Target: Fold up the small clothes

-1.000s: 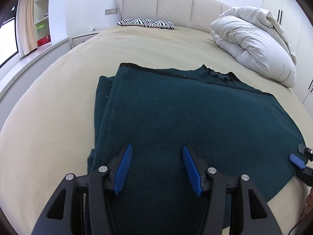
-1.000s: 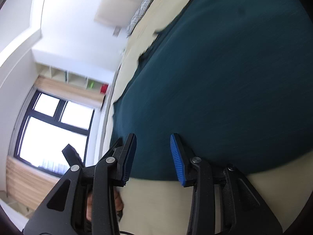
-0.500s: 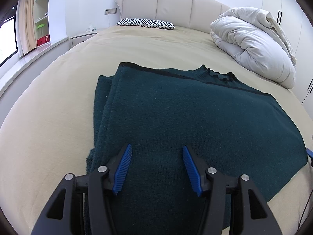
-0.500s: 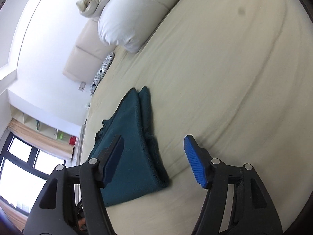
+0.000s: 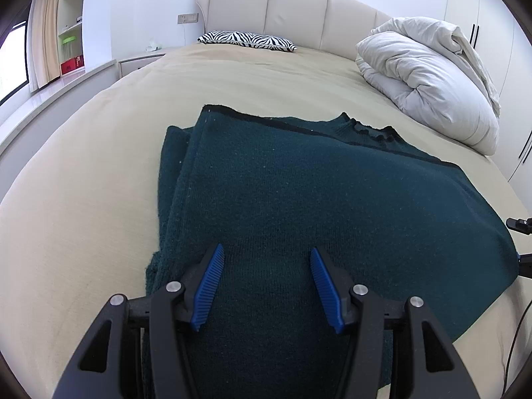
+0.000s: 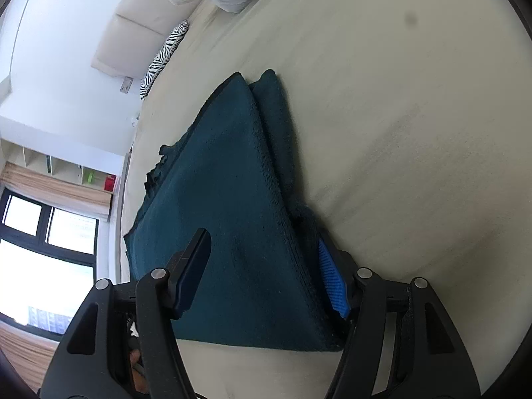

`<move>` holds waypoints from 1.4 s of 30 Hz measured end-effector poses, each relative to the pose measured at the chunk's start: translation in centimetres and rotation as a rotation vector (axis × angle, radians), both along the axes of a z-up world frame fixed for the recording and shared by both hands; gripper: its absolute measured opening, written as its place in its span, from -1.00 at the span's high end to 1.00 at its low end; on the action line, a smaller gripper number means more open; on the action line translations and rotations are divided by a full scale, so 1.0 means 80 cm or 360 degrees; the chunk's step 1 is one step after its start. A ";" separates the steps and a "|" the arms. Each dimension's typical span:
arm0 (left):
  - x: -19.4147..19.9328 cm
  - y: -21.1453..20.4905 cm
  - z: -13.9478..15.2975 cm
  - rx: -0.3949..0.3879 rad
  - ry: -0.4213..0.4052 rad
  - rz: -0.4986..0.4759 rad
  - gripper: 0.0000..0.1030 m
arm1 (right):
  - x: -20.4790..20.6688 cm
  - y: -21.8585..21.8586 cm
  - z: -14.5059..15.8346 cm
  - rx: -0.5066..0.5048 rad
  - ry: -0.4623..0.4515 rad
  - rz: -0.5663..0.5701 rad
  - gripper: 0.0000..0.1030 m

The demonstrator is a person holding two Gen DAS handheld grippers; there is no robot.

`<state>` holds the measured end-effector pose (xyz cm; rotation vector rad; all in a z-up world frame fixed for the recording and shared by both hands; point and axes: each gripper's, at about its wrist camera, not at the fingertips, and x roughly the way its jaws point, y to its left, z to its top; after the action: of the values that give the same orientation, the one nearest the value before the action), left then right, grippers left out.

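Note:
A dark teal knit sweater [image 5: 316,193] lies folded flat on the beige bed [image 5: 83,173], its collar toward the headboard. My left gripper [image 5: 266,282] is open and hovers over the sweater's near edge, holding nothing. My right gripper [image 6: 262,272] is open and rolled sideways at the sweater's corner [image 6: 232,232]. One finger is over the cloth; the blue pad [image 6: 332,286] of the other is at the folded edge, against the bed. Part of the right gripper shows at the right edge of the left wrist view [image 5: 522,242].
A rolled white duvet [image 5: 432,83] lies at the far right of the bed. A zebra-print pillow [image 5: 246,38] sits by the padded headboard [image 5: 299,10]. A window ledge and shelves run along the left wall. White wardrobe doors stand at the right.
The right gripper has swung away from the sweater and come back to its corner, now straddling the folded edge. The left gripper has stayed almost still and open.

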<state>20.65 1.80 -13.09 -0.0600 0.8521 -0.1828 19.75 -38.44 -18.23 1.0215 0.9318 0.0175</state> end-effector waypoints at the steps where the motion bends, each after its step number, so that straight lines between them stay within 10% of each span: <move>1: 0.000 0.000 0.000 -0.0005 0.0000 0.0000 -0.11 | 0.003 -0.001 0.000 0.0053 -0.0002 -0.0009 -0.17; 13: 0.001 0.003 -0.002 -0.0041 0.0000 -0.0002 -0.11 | 0.030 0.025 -0.013 0.0100 0.0077 0.0028 0.72; 23: 0.002 0.004 -0.003 -0.0079 0.0000 -0.0003 -0.11 | 0.039 0.047 0.001 -0.0111 0.0091 0.0002 0.79; 32: 0.002 0.023 0.000 -0.0281 0.0005 -0.0003 -0.10 | 0.076 0.121 0.089 -0.0609 0.0101 0.0028 0.79; 37: -0.004 0.070 0.014 -0.0664 0.0055 0.0097 0.08 | 0.122 0.306 0.168 -0.1139 -0.0154 0.0541 0.79; 42: -0.009 0.101 0.037 -0.0842 0.0041 0.0152 -0.08 | 0.134 0.468 0.133 -0.1356 -0.0280 0.1146 0.80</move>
<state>19.90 9.84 -10.11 -0.5981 0.8064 -0.3141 30.47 -0.96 -7.59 -0.1261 0.9663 0.2831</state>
